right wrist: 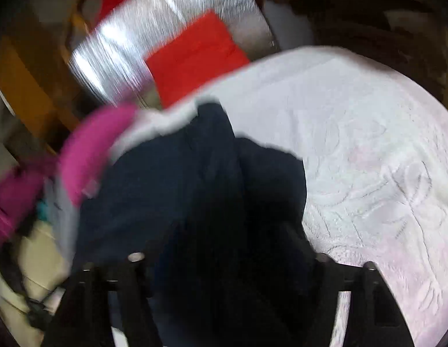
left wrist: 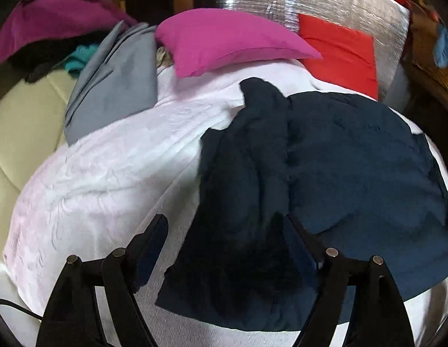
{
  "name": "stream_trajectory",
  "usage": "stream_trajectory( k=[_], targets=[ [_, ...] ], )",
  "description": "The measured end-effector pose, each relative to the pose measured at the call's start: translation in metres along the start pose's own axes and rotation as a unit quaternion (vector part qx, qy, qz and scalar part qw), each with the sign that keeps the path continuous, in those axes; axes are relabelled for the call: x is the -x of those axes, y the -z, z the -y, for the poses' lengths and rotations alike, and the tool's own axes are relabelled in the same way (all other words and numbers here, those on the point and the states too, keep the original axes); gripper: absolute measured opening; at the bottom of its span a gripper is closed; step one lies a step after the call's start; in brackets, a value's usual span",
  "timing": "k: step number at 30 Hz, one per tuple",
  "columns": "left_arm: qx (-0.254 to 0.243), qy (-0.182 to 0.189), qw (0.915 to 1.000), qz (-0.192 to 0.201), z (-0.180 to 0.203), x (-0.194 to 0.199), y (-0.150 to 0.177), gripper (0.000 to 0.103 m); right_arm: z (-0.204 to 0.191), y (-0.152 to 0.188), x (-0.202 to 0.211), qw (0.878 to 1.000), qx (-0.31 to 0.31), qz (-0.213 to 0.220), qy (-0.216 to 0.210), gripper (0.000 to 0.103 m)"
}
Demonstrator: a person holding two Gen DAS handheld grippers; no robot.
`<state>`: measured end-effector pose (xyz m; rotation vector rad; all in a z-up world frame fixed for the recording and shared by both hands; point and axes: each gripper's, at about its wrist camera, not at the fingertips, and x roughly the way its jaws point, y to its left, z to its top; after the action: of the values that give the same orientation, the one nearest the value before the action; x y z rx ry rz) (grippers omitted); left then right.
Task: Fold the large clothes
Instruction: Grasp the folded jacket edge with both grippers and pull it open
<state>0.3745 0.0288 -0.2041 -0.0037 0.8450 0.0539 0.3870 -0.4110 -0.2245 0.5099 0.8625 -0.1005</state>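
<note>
rumpled navy garment on white bedspread

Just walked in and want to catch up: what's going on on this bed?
A person with two handheld grippers is folding a dark navy garment lying partly bunched on a white embossed bedspread. The left gripper is open above the garment's near edge. The right gripper is amid dark folds; its grip is unclear. A magenta pillow lies beyond.
</note>
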Motion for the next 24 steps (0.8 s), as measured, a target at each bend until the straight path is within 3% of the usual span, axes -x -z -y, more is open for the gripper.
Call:
stream_trajectory(
  k=[1,3,6,10,13,14,16,17,18,20,24],
  targets=[
    [-0.007,-0.004,1.0,0.005,0.001,0.0,0.0,0.082,-0.001,-0.001,-0.002,1.0,0.002,0.004,0.002,0.051],
    [-0.015,-0.01,0.9998,0.011,0.005,0.003,-0.002,0.082,-0.004,-0.006,0.008,1.0,0.011,0.025,-0.004,0.025],
    [-0.024,-0.021,0.9993,0.019,0.006,0.006,-0.001,0.082,-0.006,-0.009,0.021,0.998,0.012,0.061,-0.012,0.024],
    [-0.024,-0.027,0.9991,0.023,0.005,0.005,-0.002,0.082,0.005,-0.008,-0.013,1.0,0.007,0.003,-0.002,0.024],
    [-0.028,-0.038,0.9984,0.032,0.005,0.008,-0.001,0.082,0.008,-0.013,-0.005,1.0,-0.01,0.0,-0.013,0.026],
    [-0.029,-0.041,0.9981,0.035,0.006,0.008,-0.002,0.082,0.011,-0.015,0.002,0.999,-0.029,0.004,-0.022,0.028],
    [-0.034,-0.049,0.9974,0.042,0.007,0.01,-0.003,0.082,0.012,-0.021,0.014,0.998,-0.047,0.029,-0.035,0.058],
    [-0.038,-0.057,0.9966,0.046,0.008,0.01,-0.004,0.082,0.012,-0.024,0.022,0.997,-0.051,0.055,-0.035,0.078],
    [-0.041,-0.063,0.9959,0.05,0.009,0.01,-0.005,0.082,0.01,-0.025,0.026,0.996,-0.049,0.073,-0.034,0.083],
    [-0.047,-0.073,0.9947,0.055,0.009,0.009,-0.007,0.082,0.006,-0.035,0.029,0.994,-0.041,0.09,-0.037,0.083],
    [-0.055,-0.08,0.9935,0.059,0.01,0.006,-0.009,0.082,0.004,-0.053,0.008,0.995,-0.056,0.07,-0.046,0.083]
  ],
)
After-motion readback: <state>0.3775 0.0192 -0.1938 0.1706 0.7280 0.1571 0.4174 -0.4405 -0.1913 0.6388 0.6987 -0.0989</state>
